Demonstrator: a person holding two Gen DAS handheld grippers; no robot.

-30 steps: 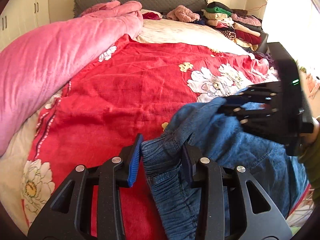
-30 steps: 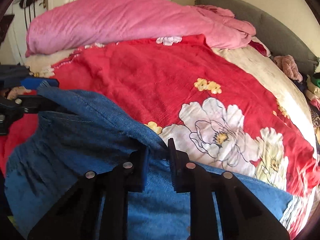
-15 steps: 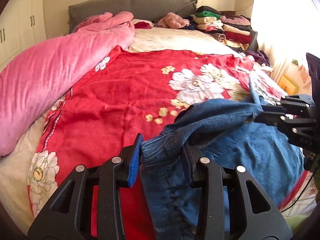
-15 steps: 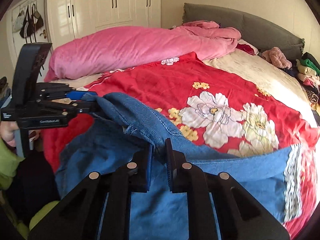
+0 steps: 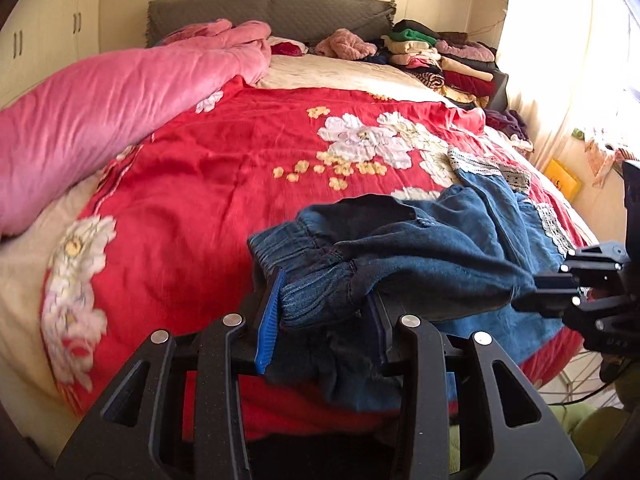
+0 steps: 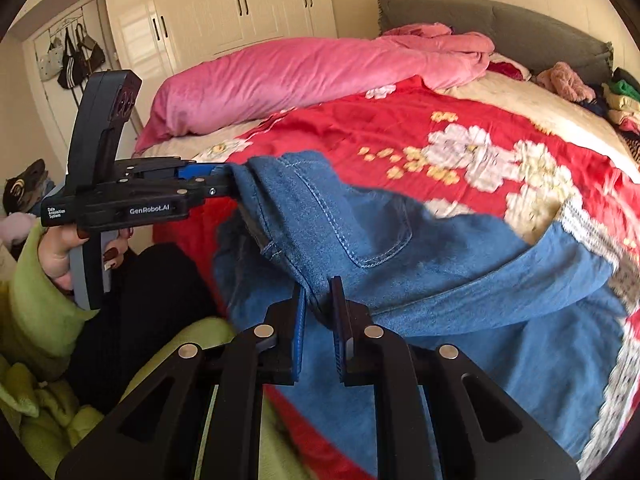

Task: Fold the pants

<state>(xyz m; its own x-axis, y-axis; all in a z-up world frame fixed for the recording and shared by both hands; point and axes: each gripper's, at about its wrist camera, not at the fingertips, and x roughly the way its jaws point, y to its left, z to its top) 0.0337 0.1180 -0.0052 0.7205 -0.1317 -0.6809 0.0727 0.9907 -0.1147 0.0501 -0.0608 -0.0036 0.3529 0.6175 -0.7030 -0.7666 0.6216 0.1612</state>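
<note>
Blue denim pants (image 5: 432, 248) with white lace hems (image 5: 484, 166) lie at the near edge of the bed; they also show in the right wrist view (image 6: 460, 264). My left gripper (image 5: 324, 308) is shut on the gathered elastic waistband and holds it above the red cover. My right gripper (image 6: 319, 316) is shut on the other side of the waistband, and shows at the right edge of the left wrist view (image 5: 532, 294). The waistband hangs stretched between the two grippers. The legs trail away over the bed to the right.
A red floral bedcover (image 5: 224, 168) spreads over the bed. A rolled pink quilt (image 5: 104, 92) lies along the left side. Stacked folded clothes (image 5: 436, 60) sit by the grey headboard (image 5: 256, 12). White wardrobes (image 6: 224, 12) stand behind. The person's green sleeve (image 6: 36, 312) is near.
Both grippers have pulled back toward the bed's near edge and apart, drawing the waistband taut and dragging the pants with them. Both have stayed shut on the denim.
</note>
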